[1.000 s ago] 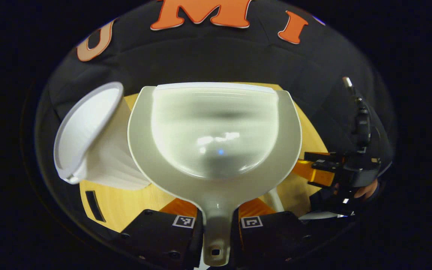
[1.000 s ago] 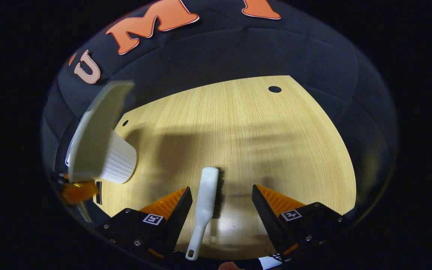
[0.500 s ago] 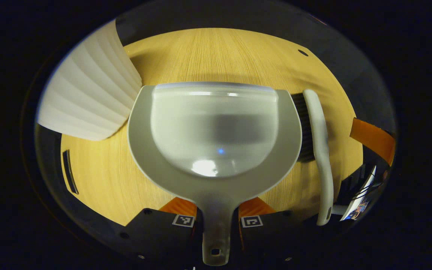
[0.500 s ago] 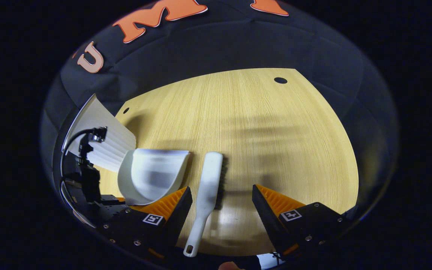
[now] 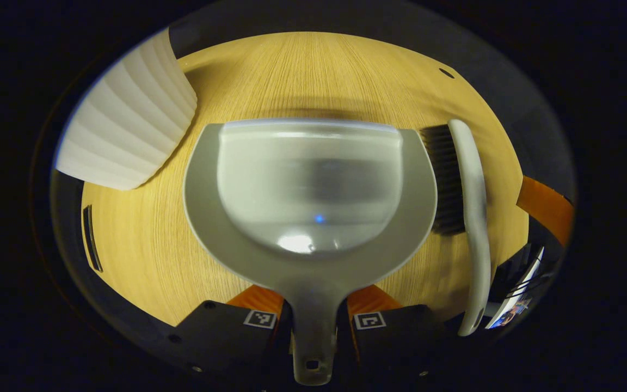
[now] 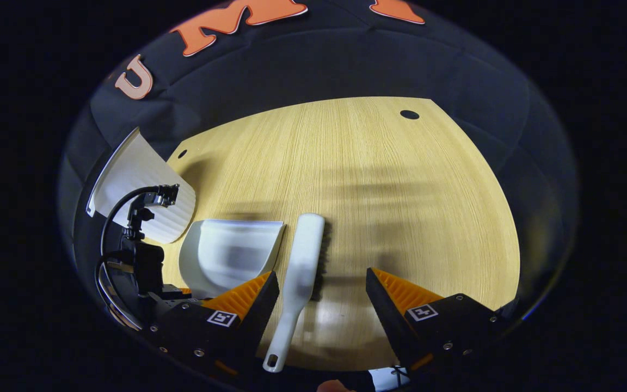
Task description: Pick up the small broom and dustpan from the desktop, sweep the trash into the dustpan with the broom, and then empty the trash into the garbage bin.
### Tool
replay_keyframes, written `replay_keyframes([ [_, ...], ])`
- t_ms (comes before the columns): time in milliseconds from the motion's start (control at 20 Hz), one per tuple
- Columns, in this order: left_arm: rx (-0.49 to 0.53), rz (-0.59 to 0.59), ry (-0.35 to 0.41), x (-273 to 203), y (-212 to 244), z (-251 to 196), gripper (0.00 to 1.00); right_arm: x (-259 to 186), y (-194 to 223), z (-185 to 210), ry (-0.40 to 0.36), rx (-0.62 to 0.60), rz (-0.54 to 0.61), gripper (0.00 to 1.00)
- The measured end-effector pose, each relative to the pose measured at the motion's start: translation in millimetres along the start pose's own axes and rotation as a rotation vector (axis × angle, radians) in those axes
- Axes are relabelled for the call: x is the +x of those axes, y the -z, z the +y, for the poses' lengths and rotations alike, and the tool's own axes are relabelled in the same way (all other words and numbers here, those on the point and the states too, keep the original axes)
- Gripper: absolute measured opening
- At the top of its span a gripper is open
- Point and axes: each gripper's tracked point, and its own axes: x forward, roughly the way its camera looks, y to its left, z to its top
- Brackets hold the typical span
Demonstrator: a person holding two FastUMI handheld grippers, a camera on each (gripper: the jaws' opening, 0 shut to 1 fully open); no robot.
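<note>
Left gripper view: the left tongs (image 5: 313, 321) are clenched on the handle of the pale grey plastic dustpan (image 5: 311, 185) over the light wooden desk (image 5: 145, 239). The white small broom (image 5: 471, 218) lies just to its right, a ribbed white garbage bin (image 5: 128, 130) far left. Right tongs (image 6: 321, 296) spread wide, released, straddling the broom.

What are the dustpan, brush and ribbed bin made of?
Pale grey scoop-shaped dustpan: likely glossy moulded plastic, given the glare spots. White-backed brush with dark bristles: smooth plastic back, probably synthetic bristles. White ribbed bin: matte, plastic or possibly paper.
</note>
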Motion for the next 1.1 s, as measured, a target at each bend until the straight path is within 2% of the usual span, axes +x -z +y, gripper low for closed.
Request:
replay_keyframes([
  [50, 0.004, -0.003, -0.003, -0.4, 0.5, 1.1, 0.39, 0.9, 0.3, -0.2, 0.002, 0.001, -0.001, 0.98],
  [150, 0.004, -0.017, -0.001, -3.4, 0.2, 2.4, 0.49, -1.1, -0.5, -1.4, 0.004, 0.003, -0.003, 0.97],
  [250, -0.028, -0.036, 0.015, -16.7, -1.0, -0.2, 0.61, -3.2, -2.8, -1.0, -0.001, 0.007, -0.013, 0.98],
  [300, -0.062, -0.045, 0.019, -22.8, -2.4, -0.4, 0.7, -5.0, -6.4, -0.9, -0.007, 0.011, -0.027, 0.97],
  [450, -0.14, -0.078, 0.064, -47.2, -9.5, -5.9, 0.71, -13.8, -20.1, 0.2, -0.023, 0.033, -0.082, 0.98],
  [550, -0.127, -0.152, 0.052, -65.7, -28.2, -2.6, 0.73, -21.2, -32.6, -5.0, -0.009, 0.051, -0.141, 0.97],
  [700, -0.084, -0.328, 0.016, -98.7, -79.1, 4.4, 0.75, -43.9, -64.4, -6.2, 0.0, 0.066, -0.269, 0.97],
  [900, -0.017, -0.63, -0.043, -158.4, -167.9, 12.7, 0.95, -79.4, -106.0, -12.1, 0.051, 0.019, -0.448, 0.97],
  [1100, 0.006, -0.96, -0.106, -237.1, -266.9, 29.3, 0.94, -123.6, -143.2, -5.6, 0.05, 0.011, -0.591, 0.97],
])
